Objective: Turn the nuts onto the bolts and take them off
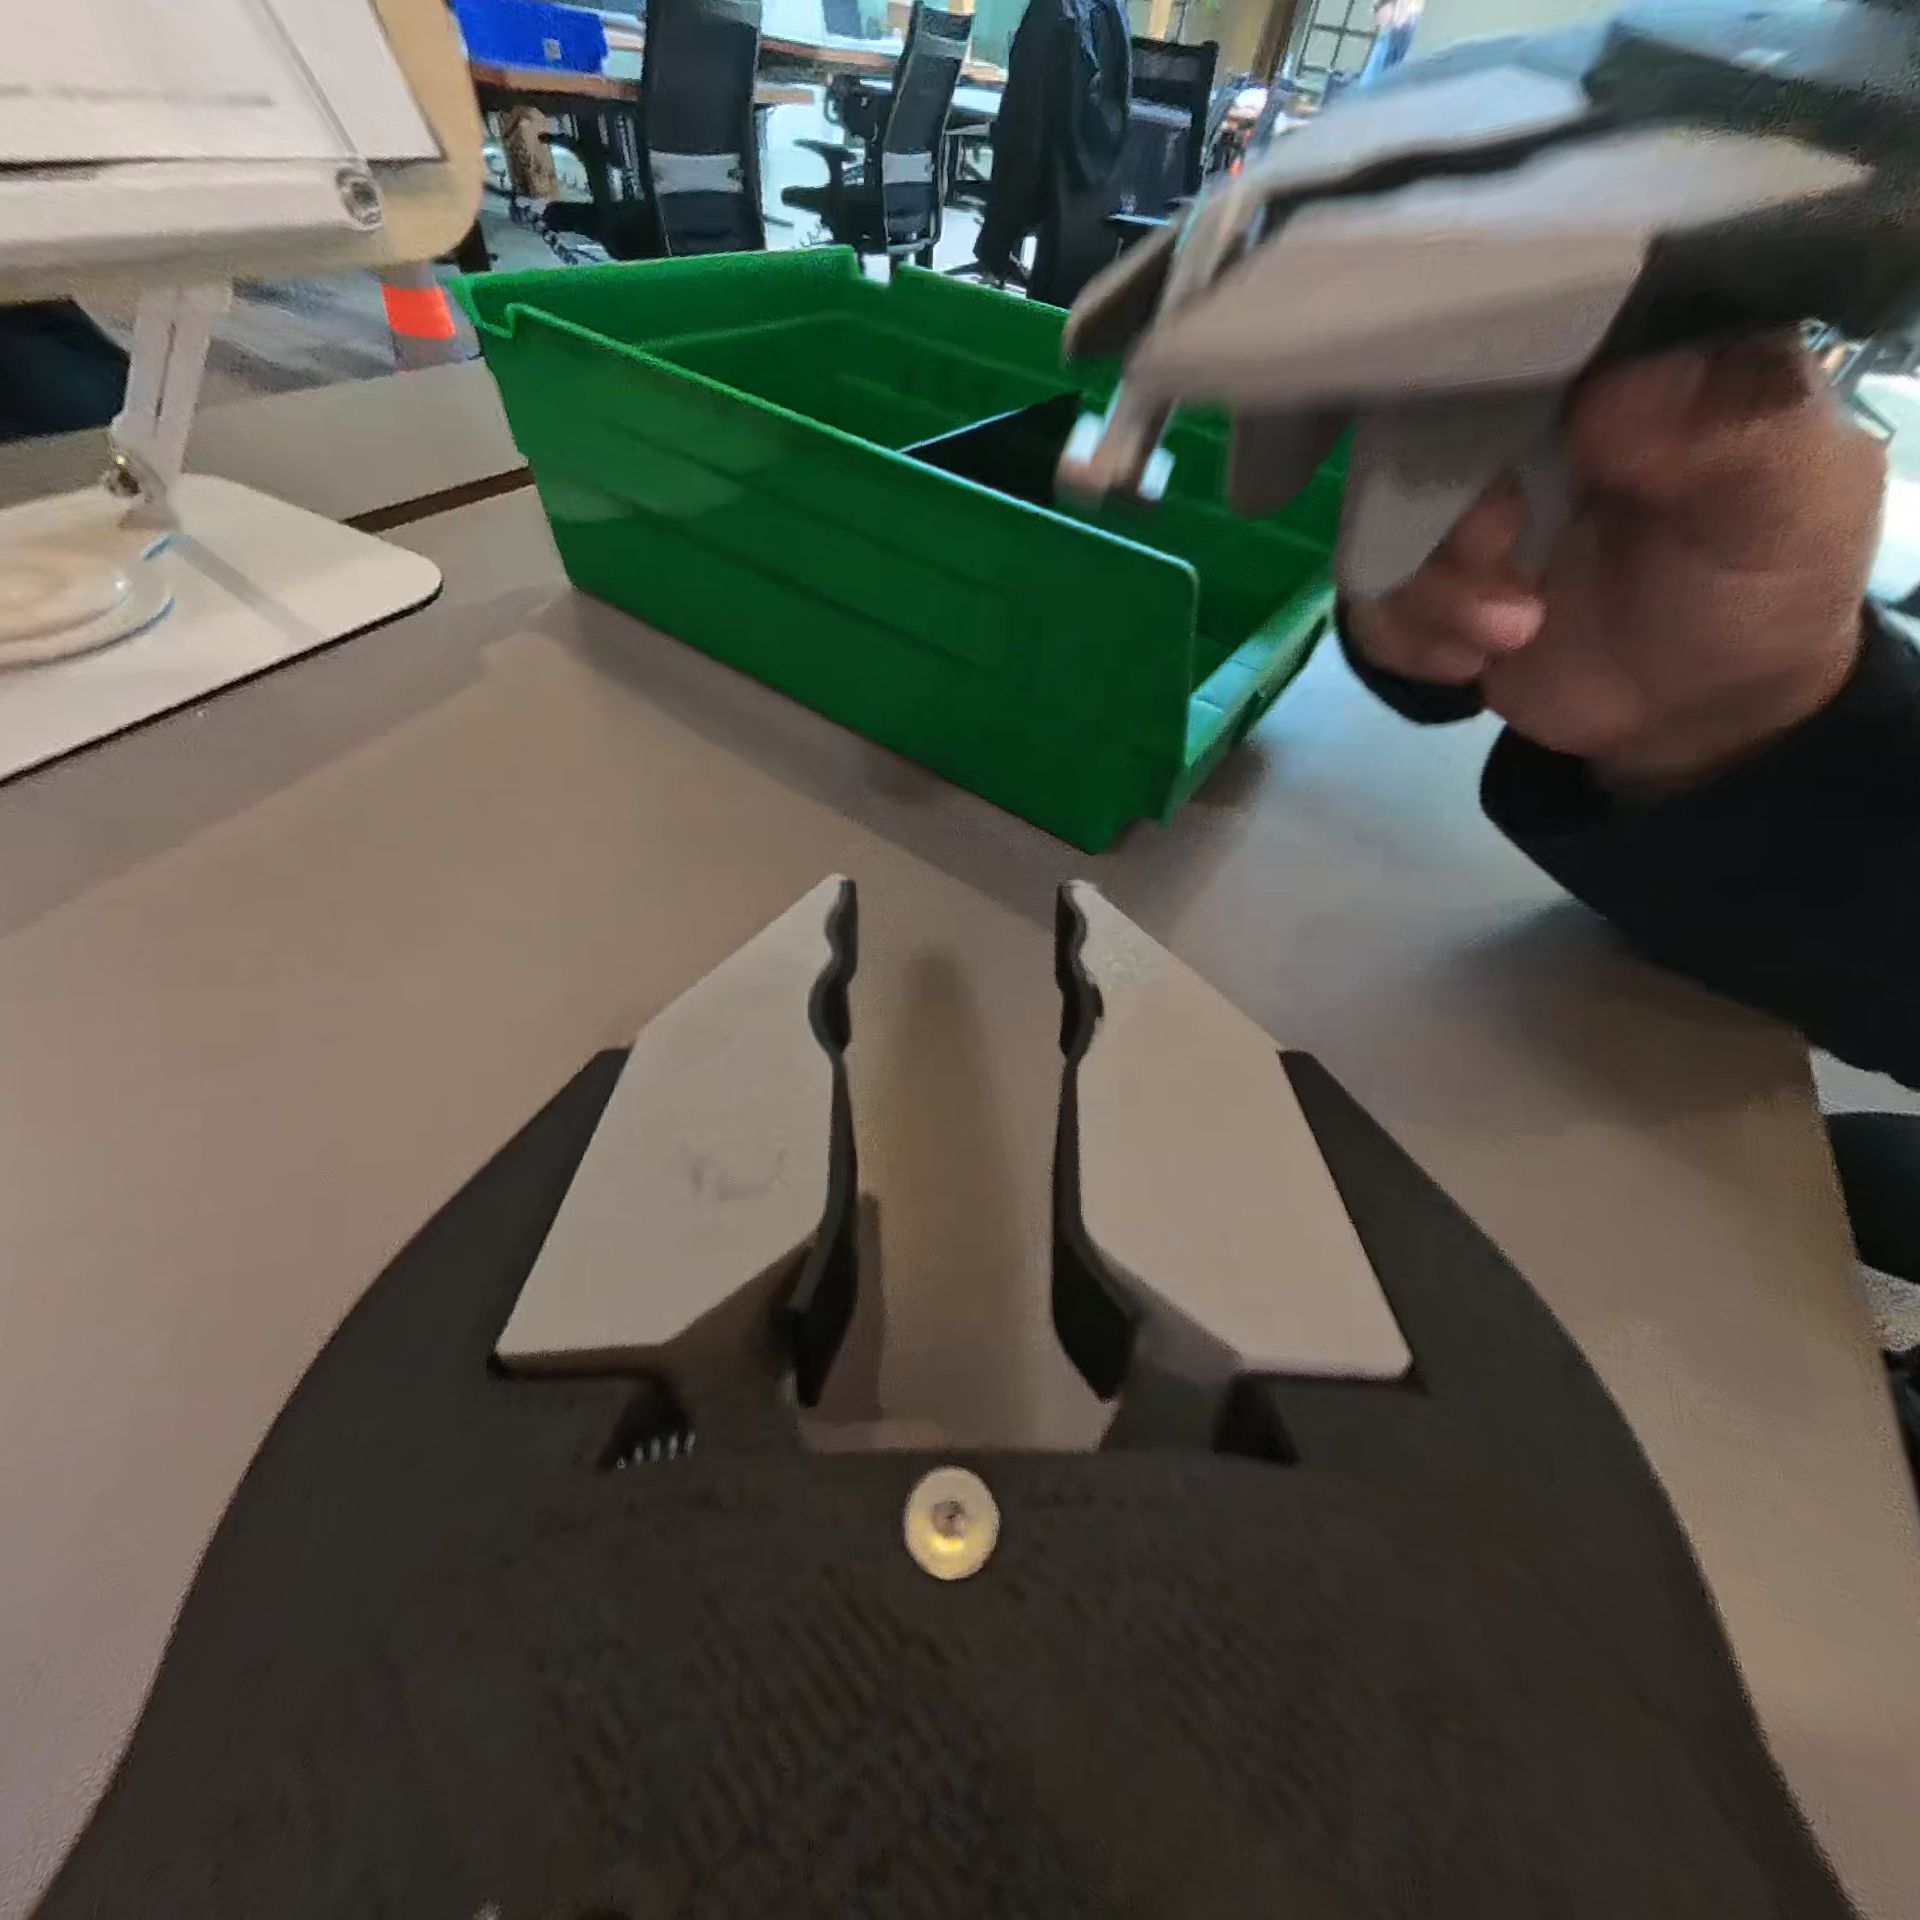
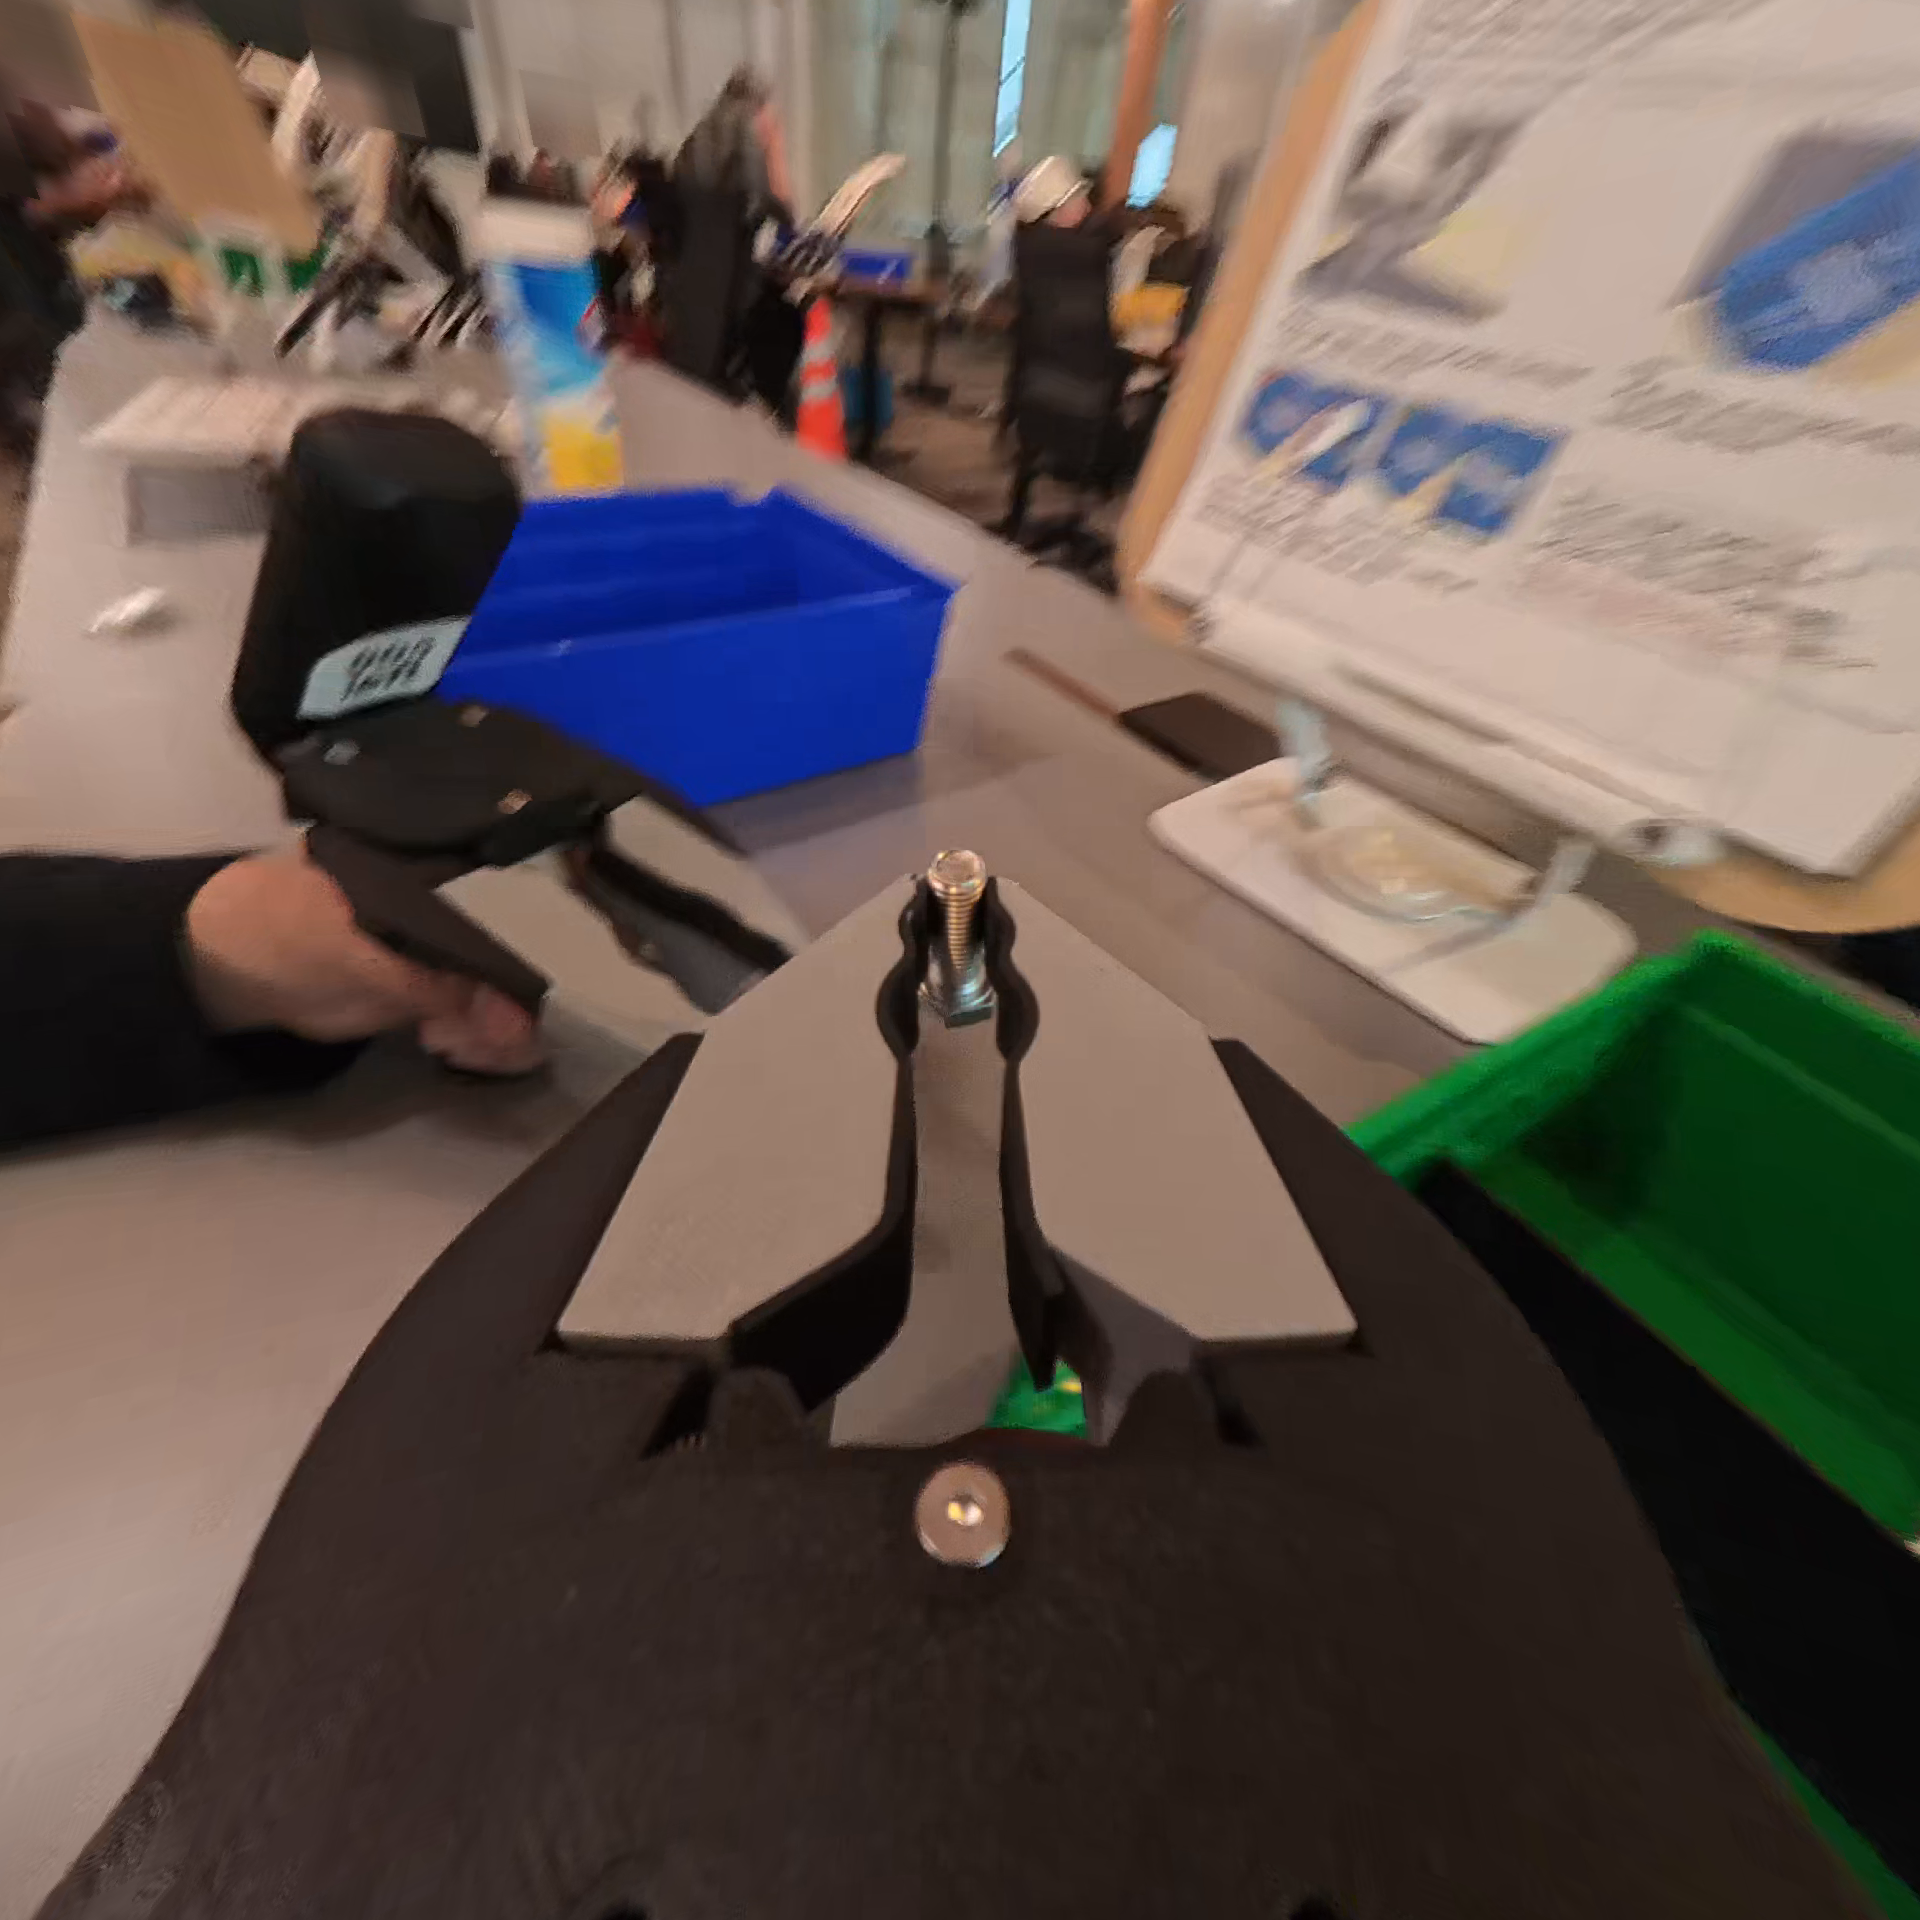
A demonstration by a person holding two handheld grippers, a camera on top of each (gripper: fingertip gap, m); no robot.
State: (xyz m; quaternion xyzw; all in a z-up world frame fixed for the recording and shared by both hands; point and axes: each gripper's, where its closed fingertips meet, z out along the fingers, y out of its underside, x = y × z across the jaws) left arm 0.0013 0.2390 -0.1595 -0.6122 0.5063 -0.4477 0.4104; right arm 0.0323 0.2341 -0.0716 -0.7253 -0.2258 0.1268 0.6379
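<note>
My right gripper (image 2: 958, 899) is shut on a silver bolt (image 2: 956, 925) with a square nut (image 2: 961, 1006) threaded on its near end; the bolt's round head points away from me. In the left wrist view the right gripper (image 1: 1117, 457) hangs blurred over the green bin (image 1: 831, 540), with the bolt and nut (image 1: 1112, 473) at its tips. My left gripper (image 1: 956, 904) is open and empty, low over the grey table (image 1: 520, 831). It also shows in the right wrist view (image 2: 727, 935), held by a hand near the table.
A green bin with a black divider (image 1: 997, 447) stands ahead of the left gripper; its corner shows in the right wrist view (image 2: 1662, 1143). A blue bin (image 2: 727, 644) sits farther back. A white sign stand (image 1: 156, 499) is at the left. A person's hand and dark sleeve (image 1: 1714, 727) are at the right. The gap from one gripper's tips to the other's is roughly 9 centimeters.
</note>
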